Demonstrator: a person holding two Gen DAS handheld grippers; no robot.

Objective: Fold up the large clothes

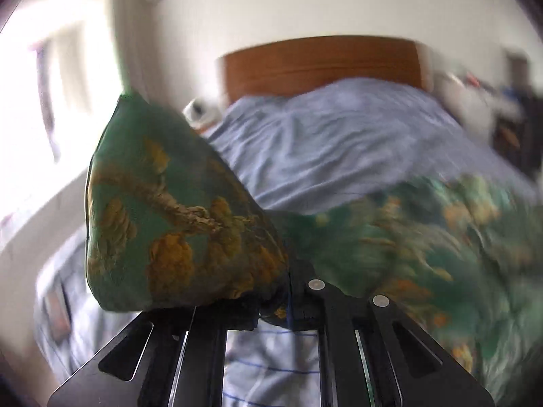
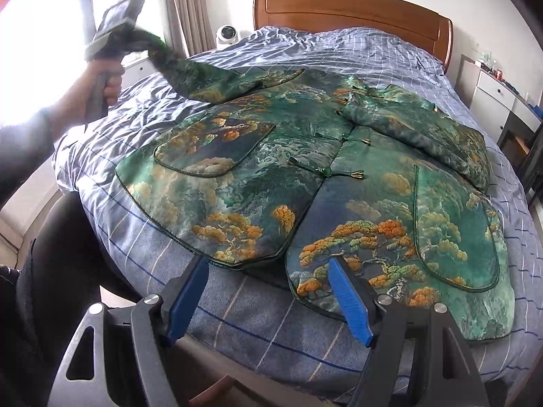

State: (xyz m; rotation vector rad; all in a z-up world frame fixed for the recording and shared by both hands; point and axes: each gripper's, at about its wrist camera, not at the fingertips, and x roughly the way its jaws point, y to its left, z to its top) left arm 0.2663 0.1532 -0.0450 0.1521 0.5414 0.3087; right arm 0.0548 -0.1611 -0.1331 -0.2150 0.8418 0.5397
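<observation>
The left gripper [image 1: 288, 291] has its jaws clamped on the sleeve end [image 1: 176, 210] of the green brocade jacket printed with orange and gold pines [image 2: 305, 176], lifting it off the bed. The right gripper [image 2: 268, 302], blue-padded jaws apart and empty, hovers over the jacket's near hem. The jacket lies spread front-up on the blue checked bedcover [image 2: 237, 308], before a wooden headboard [image 2: 349, 10].

Daylight floods in from a window [image 1: 44, 108] left of the tool and blows out to plain white in both views. The left wrist view is smeared by motion blur: the bed [image 1: 339, 142] and headboard [image 1: 322, 61] ahead are soft, the jacket [image 1: 163, 210] close to the tool somewhat sharper. The right wrist view is crisp and evenly lit. Both bend strongly at the edges, with dark corners.
</observation>
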